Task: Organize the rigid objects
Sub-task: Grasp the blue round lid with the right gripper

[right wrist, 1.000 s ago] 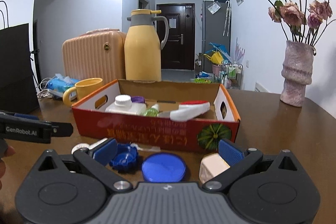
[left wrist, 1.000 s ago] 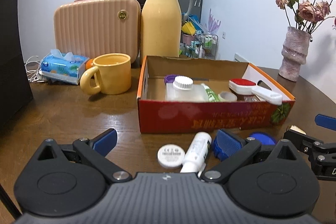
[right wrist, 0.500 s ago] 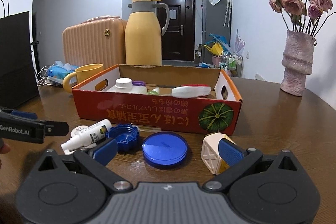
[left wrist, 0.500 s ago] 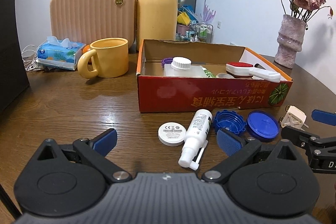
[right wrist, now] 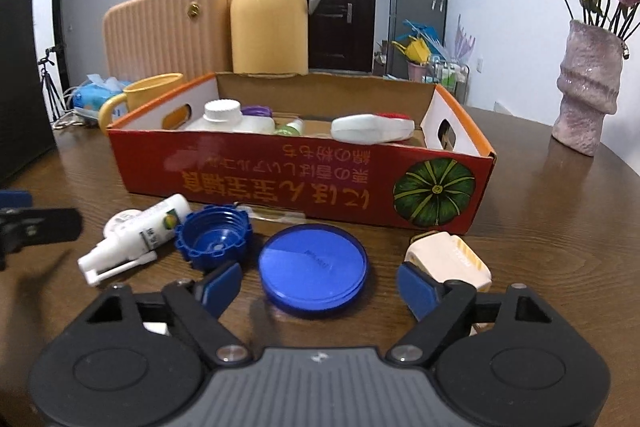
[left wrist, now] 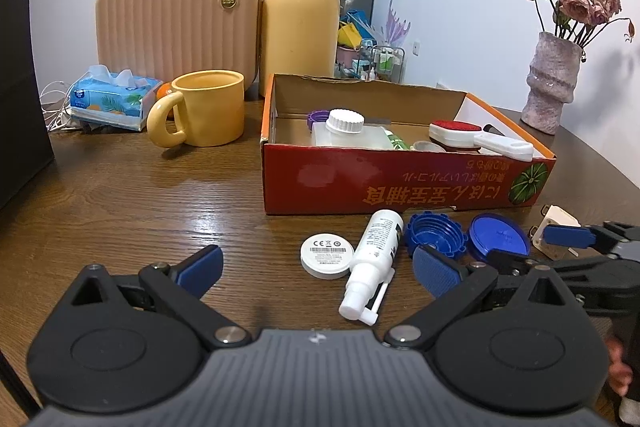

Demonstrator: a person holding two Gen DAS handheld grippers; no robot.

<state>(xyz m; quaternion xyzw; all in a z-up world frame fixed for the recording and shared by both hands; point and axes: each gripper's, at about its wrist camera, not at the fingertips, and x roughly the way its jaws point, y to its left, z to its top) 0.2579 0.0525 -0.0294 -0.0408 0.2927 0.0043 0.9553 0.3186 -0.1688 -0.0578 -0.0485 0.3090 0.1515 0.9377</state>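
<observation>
Sitting on brown wooden table (right wrist: 560,227), red cardboard box (right wrist: 304,183) already holding several items. Closing right gripper (right wrist: 320,285) around blue lid (right wrist: 313,265), pads not yet touching. Hovering left gripper (left wrist: 316,267), fingers spread, empty. Next: clamping, lifting, boxing lid.

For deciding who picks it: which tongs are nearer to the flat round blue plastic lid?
Right. The right tongs are closing around the flat round blue plastic lid; the left tongs hover by the white disc.

even indoor light, glare on wooden table (left wrist: 208,223), fisheye bend + dark corners, slight blur in right wrist view
</observation>
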